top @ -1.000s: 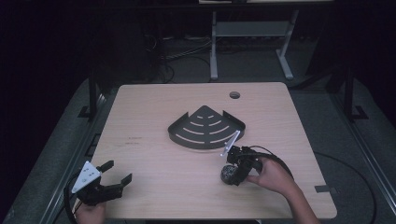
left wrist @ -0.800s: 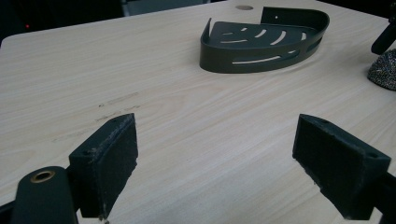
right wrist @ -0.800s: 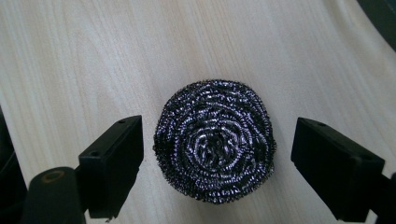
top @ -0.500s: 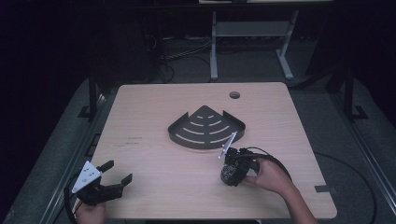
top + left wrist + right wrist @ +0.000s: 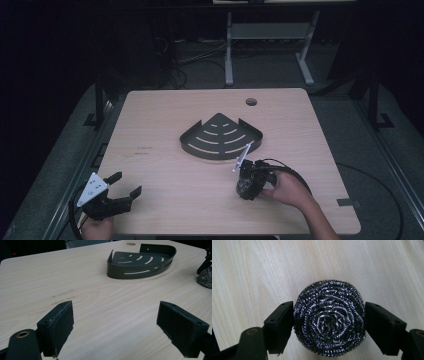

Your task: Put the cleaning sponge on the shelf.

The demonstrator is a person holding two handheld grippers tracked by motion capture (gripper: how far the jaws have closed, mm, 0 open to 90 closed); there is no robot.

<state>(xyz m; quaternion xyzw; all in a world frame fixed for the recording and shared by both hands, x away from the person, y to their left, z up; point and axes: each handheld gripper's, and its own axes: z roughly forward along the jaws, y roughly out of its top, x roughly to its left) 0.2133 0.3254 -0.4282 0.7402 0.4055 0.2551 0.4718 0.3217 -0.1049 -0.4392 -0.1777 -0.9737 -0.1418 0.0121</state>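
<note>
A round steel-wool scourer (image 5: 329, 320) lies on the light wooden table (image 5: 175, 150), in front of a black slotted corner shelf (image 5: 200, 142). My right gripper (image 5: 329, 325) points down over it. Its jaws have just been closing, and both pads now touch the sides of the scourer (image 5: 246, 189). In the high view the right gripper (image 5: 247, 184) sits at the front right, held by a hand. My left gripper (image 5: 126, 183) rests open near the front left corner with nothing between its jaws. From the left gripper (image 5: 116, 322) the shelf (image 5: 140, 265) lies ahead and the scourer (image 5: 205, 277) far right.
A round cable hole (image 5: 251, 101) sits near the table's far edge. Cables trail from both grippers off the front edge. Beyond the table stand a dark floor, loose cables and a metal stand (image 5: 230, 45).
The right gripper has shifted only slightly over the scourer. The left gripper has kept still.
</note>
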